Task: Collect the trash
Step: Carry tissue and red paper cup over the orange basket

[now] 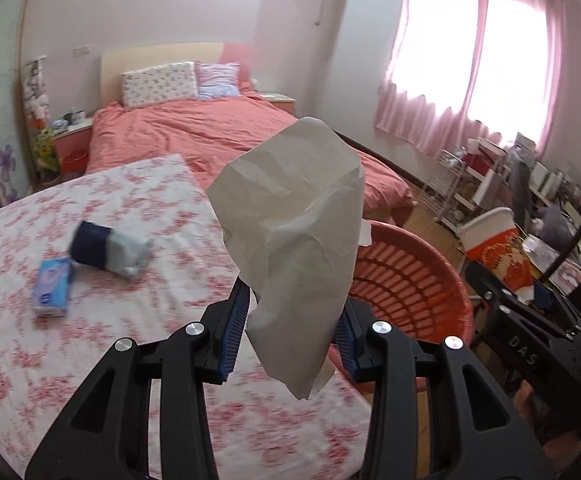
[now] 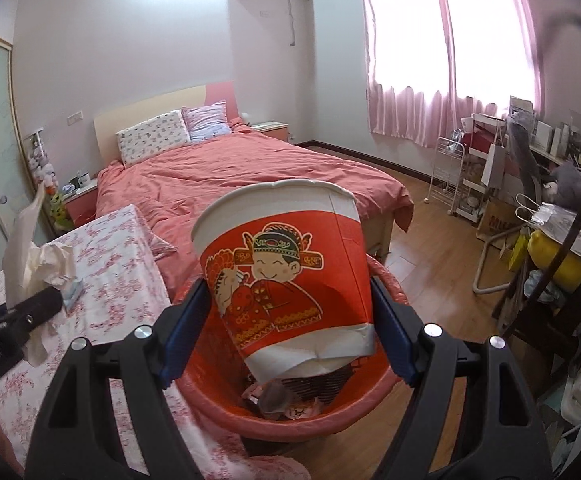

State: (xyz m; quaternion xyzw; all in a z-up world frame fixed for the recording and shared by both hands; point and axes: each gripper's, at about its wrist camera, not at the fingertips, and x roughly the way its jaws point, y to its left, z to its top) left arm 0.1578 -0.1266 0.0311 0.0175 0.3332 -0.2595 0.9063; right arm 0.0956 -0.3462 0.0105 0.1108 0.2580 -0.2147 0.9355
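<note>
Bed [image 2: 230, 176], pink duvet, far side of room. Table [image 1: 90, 320] under floral cloth, nearer. Red basket [image 2: 218, 412] beside the table, scraps inside. Right gripper [image 2: 290, 300] clamped on a red-and-white paper cup [image 2: 286, 272], tilted, over the basket. Left gripper [image 1: 290, 320] pinching a crumpled tissue [image 1: 294, 240] above the table's edge. Tissue pack [image 1: 52, 286] and blue-grey bundle [image 1: 106, 250] lie on the cloth.
</note>
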